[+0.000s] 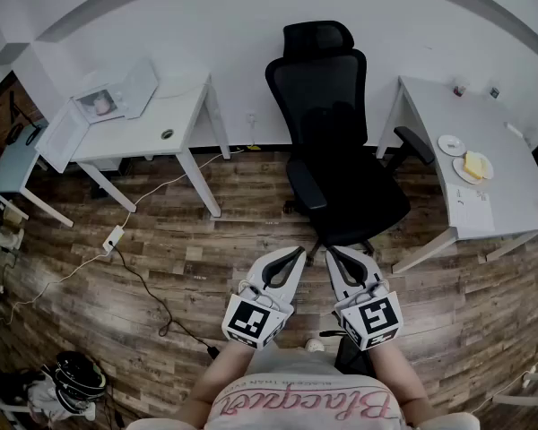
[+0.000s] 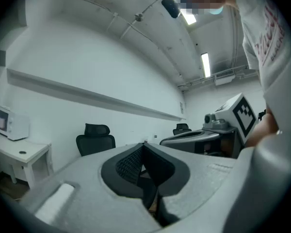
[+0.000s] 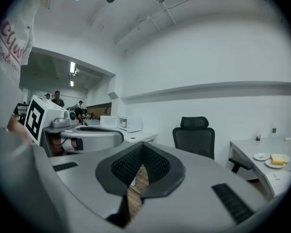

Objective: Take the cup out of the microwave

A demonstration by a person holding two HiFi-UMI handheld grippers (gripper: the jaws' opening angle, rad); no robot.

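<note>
The white microwave (image 1: pixel 117 92) stands on a white desk (image 1: pixel 175 115) at the far left, its door (image 1: pixel 65 134) swung open. A small pinkish shape (image 1: pixel 97 105) shows in its cavity, too small to tell as the cup. My left gripper (image 1: pixel 299 253) and right gripper (image 1: pixel 331 252) hover side by side over the wooden floor, close to my body and far from the microwave. Both are shut with nothing between the fingers. In the left gripper view the microwave (image 2: pixel 7 123) is far off at the left. In the right gripper view the microwave (image 3: pixel 128 124) sits in the distance.
A black office chair (image 1: pixel 336 141) stands straight ahead between the two desks. The right desk (image 1: pixel 484 195) carries plates with food (image 1: pixel 473 164). A white cable and power strip (image 1: pixel 114 237) lie on the floor near the left desk. A dark helmet-like object (image 1: pixel 76 374) lies at bottom left.
</note>
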